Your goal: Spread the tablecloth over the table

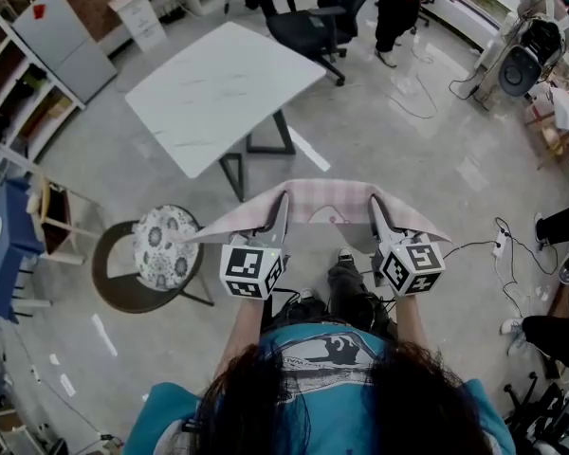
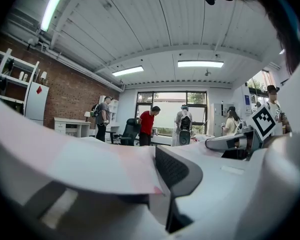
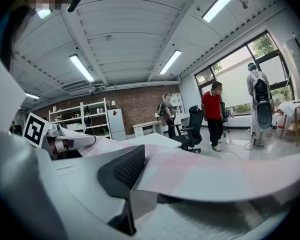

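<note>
While left gripper and right gripper jaws clamped the tablecloth, the tabletop sat uncovered, well apart; all spreading remained.

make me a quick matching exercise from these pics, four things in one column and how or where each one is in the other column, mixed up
Column one:
1 tablecloth
2 table
3 round seat
4 office chair

Column two:
a flowered top, at the left of the head view
b clamped in the left gripper and right gripper
c black, beyond the table
d bare white top

Pairs: 1-b, 2-d, 3-a, 4-c
</note>
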`<state>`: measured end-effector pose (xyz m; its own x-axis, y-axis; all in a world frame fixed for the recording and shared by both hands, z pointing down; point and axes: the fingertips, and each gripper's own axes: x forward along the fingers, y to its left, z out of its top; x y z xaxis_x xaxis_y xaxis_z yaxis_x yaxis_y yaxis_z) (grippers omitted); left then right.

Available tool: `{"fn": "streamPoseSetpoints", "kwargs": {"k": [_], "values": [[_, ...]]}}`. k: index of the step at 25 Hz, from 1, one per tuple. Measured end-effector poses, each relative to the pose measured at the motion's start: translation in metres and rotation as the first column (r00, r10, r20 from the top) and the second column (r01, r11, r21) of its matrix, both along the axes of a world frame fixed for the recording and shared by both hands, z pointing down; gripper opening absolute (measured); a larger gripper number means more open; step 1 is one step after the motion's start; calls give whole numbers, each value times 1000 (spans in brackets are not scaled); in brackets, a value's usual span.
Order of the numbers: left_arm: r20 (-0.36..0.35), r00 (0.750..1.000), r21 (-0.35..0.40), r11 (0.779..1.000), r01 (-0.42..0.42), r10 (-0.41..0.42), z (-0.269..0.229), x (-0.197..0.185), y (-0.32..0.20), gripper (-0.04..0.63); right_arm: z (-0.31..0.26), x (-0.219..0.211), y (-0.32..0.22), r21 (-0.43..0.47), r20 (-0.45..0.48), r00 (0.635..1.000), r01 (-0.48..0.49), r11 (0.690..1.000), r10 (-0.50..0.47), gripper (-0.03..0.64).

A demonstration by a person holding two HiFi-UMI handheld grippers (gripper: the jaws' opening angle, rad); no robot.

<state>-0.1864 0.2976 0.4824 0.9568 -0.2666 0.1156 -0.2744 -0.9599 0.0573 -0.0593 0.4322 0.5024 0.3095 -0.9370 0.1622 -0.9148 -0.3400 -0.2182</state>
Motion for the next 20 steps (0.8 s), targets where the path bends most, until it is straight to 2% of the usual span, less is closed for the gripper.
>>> {"fn": "streamPoseSetpoints", "kwargs": {"k": [9, 20], "values": [[0, 999, -18, 999, 39, -39, 1, 22, -27, 61, 1, 28, -32, -5, 8, 999, 44, 999, -44, 69], [39, 988, -9, 989, 147, -147, 9, 103, -83, 58, 16, 119, -101, -12, 45, 986, 160, 987, -159, 72]]}}
